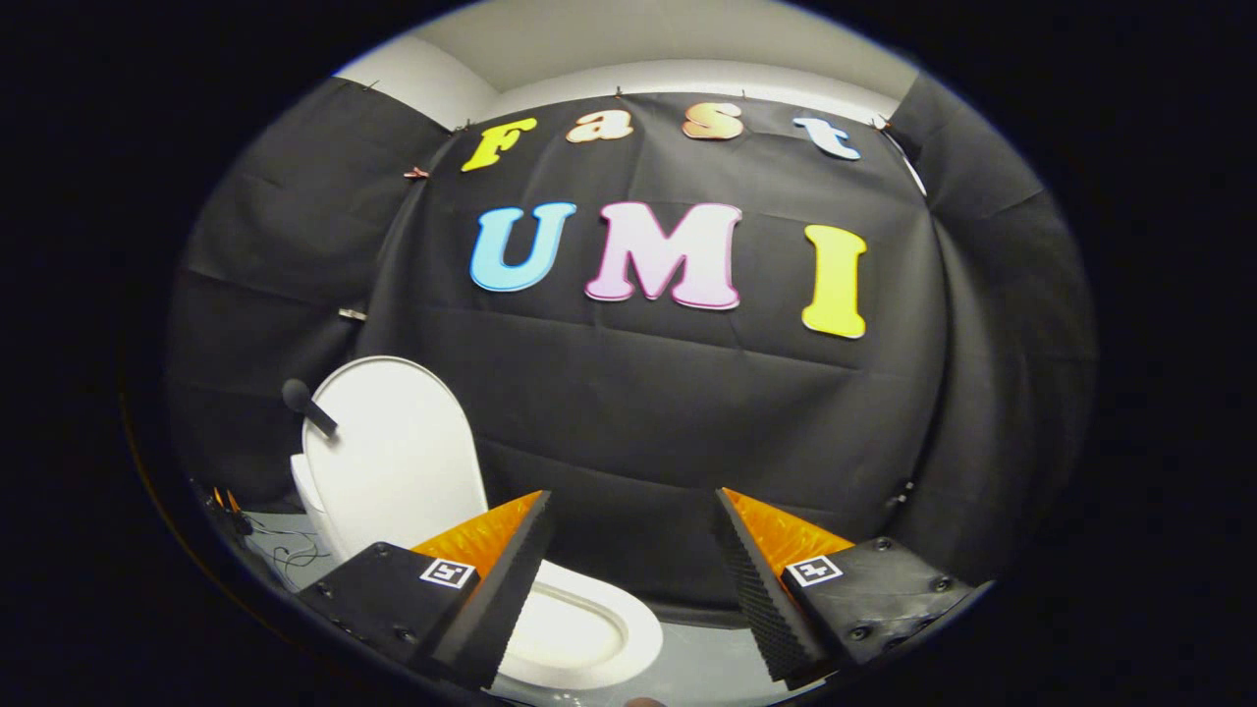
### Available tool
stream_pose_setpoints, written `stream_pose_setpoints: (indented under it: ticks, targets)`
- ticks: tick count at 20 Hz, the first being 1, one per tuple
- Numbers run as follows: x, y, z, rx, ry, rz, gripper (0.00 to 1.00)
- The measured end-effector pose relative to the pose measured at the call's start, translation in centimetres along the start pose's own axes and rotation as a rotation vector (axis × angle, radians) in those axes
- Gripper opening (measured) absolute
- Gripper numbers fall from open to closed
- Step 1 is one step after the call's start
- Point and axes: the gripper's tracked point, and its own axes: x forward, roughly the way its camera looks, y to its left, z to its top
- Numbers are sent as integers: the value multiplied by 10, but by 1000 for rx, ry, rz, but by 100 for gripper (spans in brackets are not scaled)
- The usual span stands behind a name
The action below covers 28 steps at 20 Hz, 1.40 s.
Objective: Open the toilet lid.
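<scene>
The white toilet lid (393, 452) stands raised, nearly upright, just beyond my left finger. Below it the white seat ring and bowl (589, 628) lie exposed, partly hidden behind that left finger (491, 589). My gripper (633, 506) is open, its two fingers wide apart with nothing between them. It is held above and in front of the toilet, pointing toward the black cloth wall. Neither finger touches the lid or the seat.
A dark rod with a round end (306, 405) sticks out beside the lid's upper left edge. Thin cables (290, 555) lie on the grey floor left of the toilet. Black cloth walls (668, 412) close in the booth behind and on both sides.
</scene>
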Motion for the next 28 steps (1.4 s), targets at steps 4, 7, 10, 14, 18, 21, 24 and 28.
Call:
stream_pose_setpoints:
  ticks: [4,7,10,14,18,21,24,28]
  targets:
    - [-14,-39,-38,110,61,-67,99]
    - [-24,-64,-53,141,83,-115,99]
    - [-31,-88,-54,100,59,-161,99]
    - [-34,-105,-47,64,22,-185,99]
    - [-35,-112,-45,85,11,-210,99]
    - [-34,-107,-50,73,23,-208,99]
    - [-34,-101,-52,64,32,-193,99]
    - [-34,-101,-58,62,48,-193,99]
